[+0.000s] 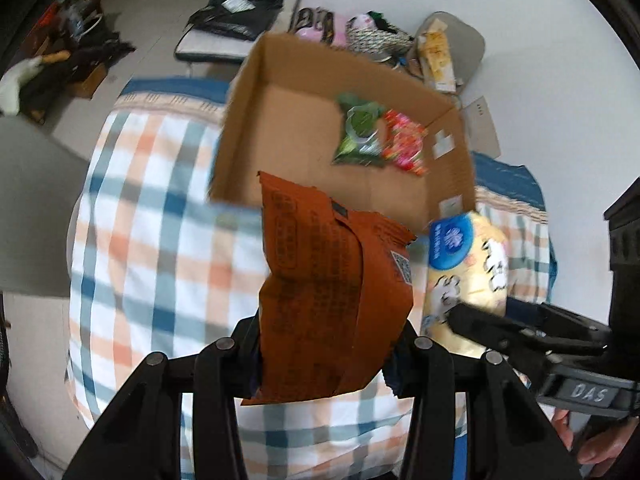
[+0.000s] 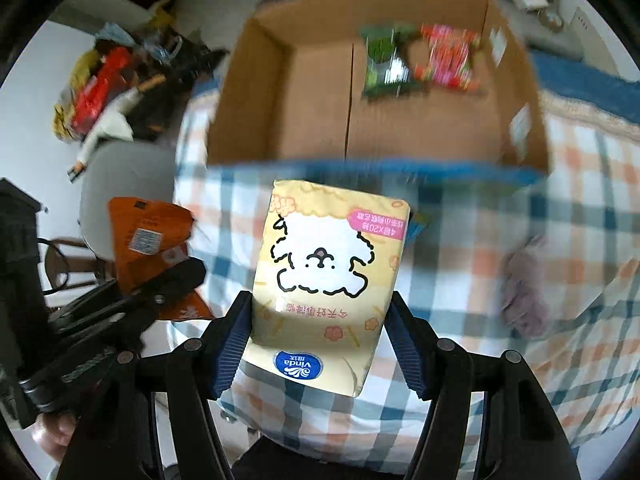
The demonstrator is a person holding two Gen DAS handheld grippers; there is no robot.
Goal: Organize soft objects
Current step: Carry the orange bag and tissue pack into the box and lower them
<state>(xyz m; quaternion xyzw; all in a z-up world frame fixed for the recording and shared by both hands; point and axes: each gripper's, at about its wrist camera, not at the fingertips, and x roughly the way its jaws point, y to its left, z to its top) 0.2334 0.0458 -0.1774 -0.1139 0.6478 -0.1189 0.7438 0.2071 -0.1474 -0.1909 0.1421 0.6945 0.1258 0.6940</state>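
My left gripper (image 1: 326,344) is shut on an orange-brown snack bag (image 1: 332,292) and holds it above the checked cloth, short of the open cardboard box (image 1: 248,120). My right gripper (image 2: 318,320) is shut on a yellow Vinda tissue pack (image 2: 324,264) with a white dog drawing, also held in front of the box (image 2: 256,92). The box holds a green packet (image 1: 360,132) and a pink-red packet (image 1: 404,144), which also show in the right wrist view as the green packet (image 2: 384,64) and the pink-red packet (image 2: 444,56). The tissue pack (image 1: 468,264) and right gripper (image 1: 500,328) appear at the left view's right; the snack bag (image 2: 148,240) at the right view's left.
The box sits on a surface covered with a blue, orange and white checked cloth (image 1: 152,248). A greyish soft item (image 2: 520,288) lies on the cloth to the right. Bags, shoes and clutter (image 1: 356,32) lie behind the box, and more clutter (image 2: 104,88) on the floor at left.
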